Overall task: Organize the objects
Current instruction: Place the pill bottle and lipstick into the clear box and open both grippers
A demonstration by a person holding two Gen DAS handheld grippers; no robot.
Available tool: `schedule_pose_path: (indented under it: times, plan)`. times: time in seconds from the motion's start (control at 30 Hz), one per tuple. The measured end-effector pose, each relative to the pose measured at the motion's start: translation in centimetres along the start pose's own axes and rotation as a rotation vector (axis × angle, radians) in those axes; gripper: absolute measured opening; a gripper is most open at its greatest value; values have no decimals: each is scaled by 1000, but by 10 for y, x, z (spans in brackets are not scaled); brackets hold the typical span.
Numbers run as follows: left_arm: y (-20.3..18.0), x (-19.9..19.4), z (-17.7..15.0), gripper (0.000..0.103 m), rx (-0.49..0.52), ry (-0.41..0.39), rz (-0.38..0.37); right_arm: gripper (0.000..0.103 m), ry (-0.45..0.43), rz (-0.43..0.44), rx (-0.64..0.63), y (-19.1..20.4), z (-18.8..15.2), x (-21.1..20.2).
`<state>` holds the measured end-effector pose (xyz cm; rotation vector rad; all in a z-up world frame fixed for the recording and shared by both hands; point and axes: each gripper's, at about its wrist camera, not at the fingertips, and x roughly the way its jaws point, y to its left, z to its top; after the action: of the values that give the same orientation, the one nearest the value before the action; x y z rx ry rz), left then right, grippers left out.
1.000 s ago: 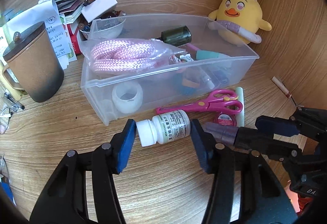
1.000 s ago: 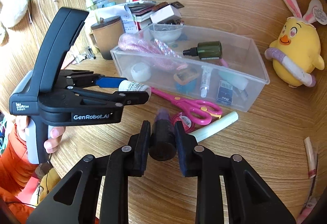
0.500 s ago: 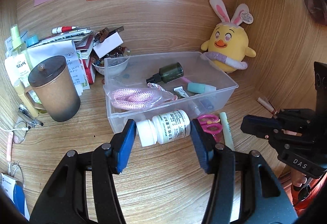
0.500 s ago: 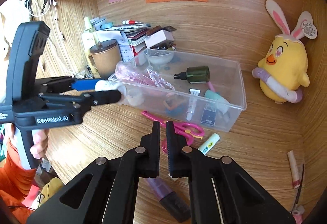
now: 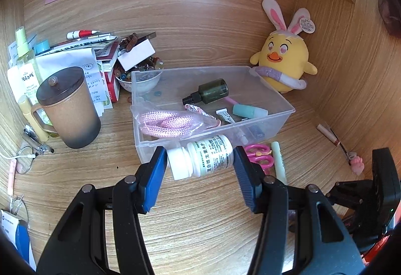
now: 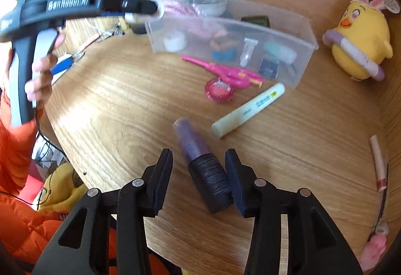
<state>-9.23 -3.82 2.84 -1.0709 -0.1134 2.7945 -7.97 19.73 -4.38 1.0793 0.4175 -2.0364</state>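
Observation:
My left gripper (image 5: 200, 162) is shut on a white pill bottle (image 5: 208, 158), which hangs sideways in the air just in front of the clear plastic box (image 5: 283, 119). The right wrist view shows that gripper (image 6: 155, 9) raised at the top left, over the near corner of the box (image 6: 288, 31). A dark purple bottle (image 6: 208, 174) lies on its side on the desk. My right gripper (image 6: 198, 153) straddles it with its jaws opening. The left pad stands clear of the bottle and the right pad is close beside it.
Pink scissors (image 6: 225, 71), a round pink compact (image 6: 219, 89) and a pale yellow highlighter (image 6: 248, 109) lie in front of the box. A plush chick (image 5: 283, 59) sits at the back right. A brown lidded mug (image 5: 67, 104) and stacked papers (image 5: 82, 56) crowd the left.
My right gripper let go of the purple bottle, rose shut and empty, then came down with its jaws apart around it. My left gripper lifted the white bottle off the desk.

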Motion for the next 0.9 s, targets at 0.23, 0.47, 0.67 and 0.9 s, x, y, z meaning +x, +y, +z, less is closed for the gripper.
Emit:
schedule_pose_path:
  times: [0.23,0.47,0.67,0.9]
  plan:
    - [-2,-4,14,54,1,-38,17,23,-43,-4,23,0,7,-5]
    - [0,-2,37,54,4,-75,36,23,-183,-42,74,-16,42,-36]
    - [9,20,54,54,-22,-43,45,23,-258,-106,135,-40,81,-40]
    - [24,51,61,54,-61,26,52,23,-261,-119,174,-61,120,-23]
